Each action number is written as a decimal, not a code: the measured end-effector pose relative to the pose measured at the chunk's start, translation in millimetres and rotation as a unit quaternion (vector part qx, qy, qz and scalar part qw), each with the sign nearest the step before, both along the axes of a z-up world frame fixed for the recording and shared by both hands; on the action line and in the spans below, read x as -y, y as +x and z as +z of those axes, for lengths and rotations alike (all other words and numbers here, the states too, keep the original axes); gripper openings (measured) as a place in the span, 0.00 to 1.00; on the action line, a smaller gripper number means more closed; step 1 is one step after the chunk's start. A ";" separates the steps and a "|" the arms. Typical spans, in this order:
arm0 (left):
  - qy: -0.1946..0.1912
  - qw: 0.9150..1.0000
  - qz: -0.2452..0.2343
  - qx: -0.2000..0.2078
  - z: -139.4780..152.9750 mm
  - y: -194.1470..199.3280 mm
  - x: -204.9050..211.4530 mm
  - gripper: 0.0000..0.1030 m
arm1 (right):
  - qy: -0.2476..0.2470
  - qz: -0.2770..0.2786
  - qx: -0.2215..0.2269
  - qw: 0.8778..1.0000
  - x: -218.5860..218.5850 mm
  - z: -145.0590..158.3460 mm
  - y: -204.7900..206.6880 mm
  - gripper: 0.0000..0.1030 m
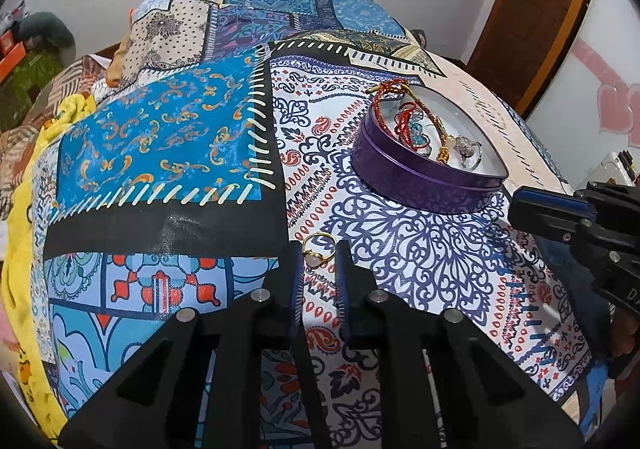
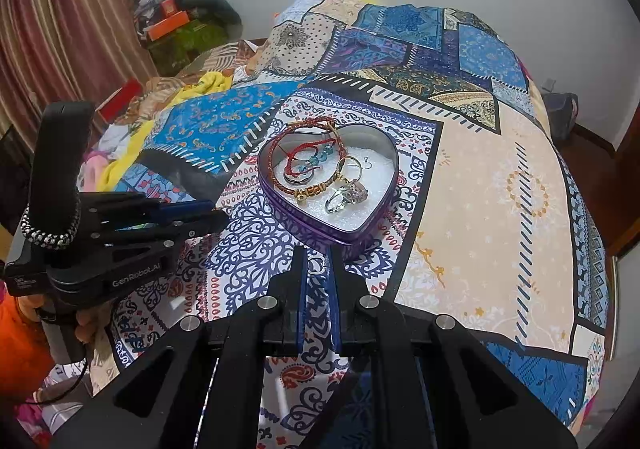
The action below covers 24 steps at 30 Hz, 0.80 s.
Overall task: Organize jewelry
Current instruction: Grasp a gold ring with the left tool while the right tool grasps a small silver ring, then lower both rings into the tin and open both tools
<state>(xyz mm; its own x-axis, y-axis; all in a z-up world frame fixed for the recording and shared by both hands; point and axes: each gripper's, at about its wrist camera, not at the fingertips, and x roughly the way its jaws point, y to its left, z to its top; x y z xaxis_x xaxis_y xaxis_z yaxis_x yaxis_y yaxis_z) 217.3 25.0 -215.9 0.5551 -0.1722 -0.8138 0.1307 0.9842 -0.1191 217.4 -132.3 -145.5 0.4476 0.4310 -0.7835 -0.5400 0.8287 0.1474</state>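
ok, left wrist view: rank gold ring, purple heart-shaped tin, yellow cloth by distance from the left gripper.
1. Gold ring, between the left gripper fingertips.
2. Purple heart-shaped tin, ahead to the right.
3. Yellow cloth, far left edge.

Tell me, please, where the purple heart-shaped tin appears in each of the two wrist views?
Left wrist view: the purple heart-shaped tin sits upper right of centre, seen from the side, beyond and right of the left claw.
Right wrist view: the tin lies at centre, seen from above, just beyond the right claw.
Shared landmark: the red braided bracelet draped over the tin's far rim.
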 end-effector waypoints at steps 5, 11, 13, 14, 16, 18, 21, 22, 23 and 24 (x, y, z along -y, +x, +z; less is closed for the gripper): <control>0.009 1.000 -0.006 0.004 2.6 -5.7 2.4 0.08 | 0.002 -0.002 0.005 1.000 1.1 4.7 -0.4 0.08; 0.003 1.000 -0.004 0.019 15.3 -11.8 1.3 0.08 | 0.007 -0.007 0.018 1.000 3.7 15.0 0.7 0.08; 0.001 1.000 -0.006 0.030 24.4 -13.7 2.1 0.07 | 0.010 -0.009 0.023 1.000 5.3 18.9 2.2 0.08; 0.000 0.999 -0.007 0.033 27.6 -14.3 2.8 0.08 | 0.011 -0.010 0.025 1.000 5.6 20.4 2.9 0.08; -0.003 0.999 -0.010 0.043 36.6 -14.8 4.7 0.08 | 0.014 -0.011 0.029 0.999 6.5 23.8 4.2 0.08; -0.007 0.999 -0.014 0.051 44.1 -14.0 7.2 0.08 | 0.017 -0.012 0.034 0.999 7.5 27.6 5.2 0.08; -0.013 0.998 -0.021 0.061 54.3 -10.9 13.1 0.08 | 0.022 -0.014 0.042 0.999 8.8 32.5 7.5 0.08; -0.013 0.998 -0.023 0.064 56.8 -9.8 15.5 0.08 | 0.023 -0.014 0.044 0.999 9.1 33.9 8.9 0.08; -0.014 0.997 -0.025 0.067 58.4 -9.1 17.2 0.08 | 0.023 -0.015 0.046 0.999 9.3 35.3 10.4 0.08; -0.015 0.997 -0.028 0.070 61.4 -7.3 19.9 0.08 | 0.024 -0.015 0.048 0.998 9.5 36.1 11.9 0.08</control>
<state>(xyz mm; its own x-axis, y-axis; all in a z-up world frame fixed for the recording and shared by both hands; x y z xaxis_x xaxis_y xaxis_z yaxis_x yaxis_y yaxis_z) 210.0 5.1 -154.5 0.6522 -0.2300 -0.7224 0.2034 0.9710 -0.1255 229.3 -141.8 -109.4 0.5331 0.4520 -0.7152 -0.5281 0.8382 0.1361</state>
